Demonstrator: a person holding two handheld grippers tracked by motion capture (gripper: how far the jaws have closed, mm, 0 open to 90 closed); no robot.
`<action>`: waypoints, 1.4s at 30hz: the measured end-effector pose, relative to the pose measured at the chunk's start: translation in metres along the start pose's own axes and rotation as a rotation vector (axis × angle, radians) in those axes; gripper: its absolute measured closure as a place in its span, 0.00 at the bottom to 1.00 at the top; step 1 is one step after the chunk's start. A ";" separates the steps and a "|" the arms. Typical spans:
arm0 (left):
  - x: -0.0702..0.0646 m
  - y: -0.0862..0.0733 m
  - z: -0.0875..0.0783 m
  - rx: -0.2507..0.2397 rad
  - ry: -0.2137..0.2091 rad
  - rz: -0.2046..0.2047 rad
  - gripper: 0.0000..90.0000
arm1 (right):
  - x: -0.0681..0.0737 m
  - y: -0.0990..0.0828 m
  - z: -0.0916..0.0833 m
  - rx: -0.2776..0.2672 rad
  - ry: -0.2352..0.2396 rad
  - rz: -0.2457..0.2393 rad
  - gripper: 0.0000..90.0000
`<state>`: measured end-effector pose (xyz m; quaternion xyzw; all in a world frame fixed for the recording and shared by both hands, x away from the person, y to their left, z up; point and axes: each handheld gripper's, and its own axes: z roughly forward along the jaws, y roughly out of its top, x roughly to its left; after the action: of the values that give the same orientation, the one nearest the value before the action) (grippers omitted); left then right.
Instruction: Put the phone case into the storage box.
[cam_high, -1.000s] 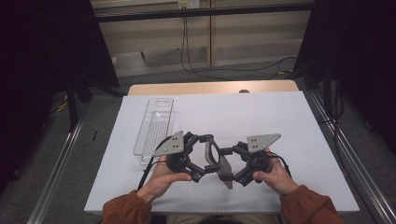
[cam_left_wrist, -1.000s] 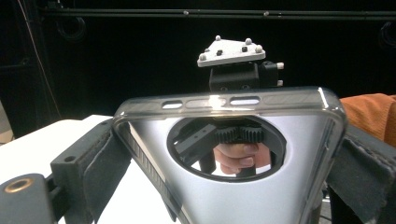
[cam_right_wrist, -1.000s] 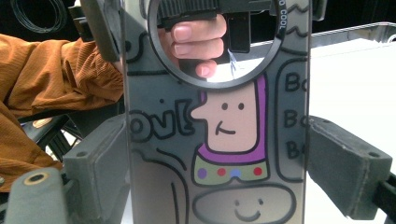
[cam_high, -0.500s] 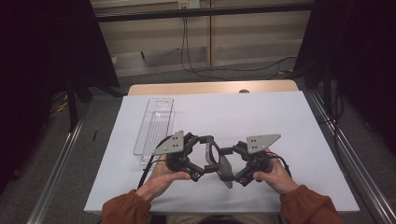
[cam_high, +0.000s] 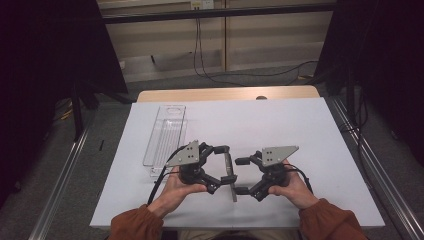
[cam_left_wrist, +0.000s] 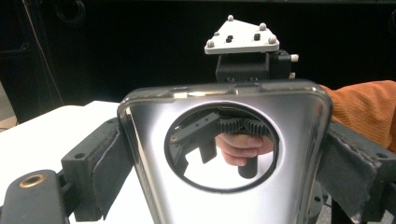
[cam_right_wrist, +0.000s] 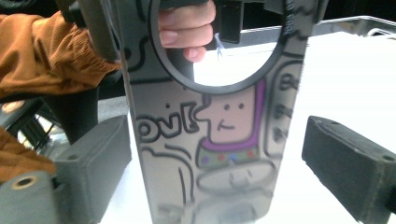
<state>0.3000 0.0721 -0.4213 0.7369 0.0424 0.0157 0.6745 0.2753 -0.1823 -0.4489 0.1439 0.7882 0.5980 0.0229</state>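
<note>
Holding a flat metal plate with a round hole (cam_high: 231, 175) upright between both grippers, left gripper (cam_high: 223, 168) clamped on its edges, right gripper (cam_high: 241, 176) jaws apart around it, low over the white tabletop (cam_high: 280, 125), clear tray (cam_high: 165, 135) off to the left

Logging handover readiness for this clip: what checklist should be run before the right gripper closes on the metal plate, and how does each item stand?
1. Left gripper grips the metal plate: ok, its pads press both side edges.
2. Right gripper open: ok, jaws stand wide apart.
3. Plate sits between the right jaws: ok, with a gap showing at one jaw.
4. Plate lifted off the white table: cannot tell.
5. Clear tray out of the way: ok, it lies apart, beyond the left gripper.
</note>
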 end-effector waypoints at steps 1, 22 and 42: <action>0.000 0.000 0.000 0.004 0.006 0.002 0.13 | 0.000 0.000 0.000 -0.006 -0.002 0.000 0.06; 0.003 0.004 -0.009 0.016 0.093 -0.002 0.13 | 0.000 -0.004 -0.018 -0.033 -0.140 0.031 0.00; 0.005 0.010 -0.022 0.002 0.165 -0.019 0.13 | 0.005 -0.016 -0.049 -0.096 -0.391 0.083 0.00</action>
<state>0.3039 0.0936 -0.4097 0.7332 0.1048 0.0700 0.6682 0.2568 -0.2304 -0.4496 0.2883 0.7327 0.5961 0.1575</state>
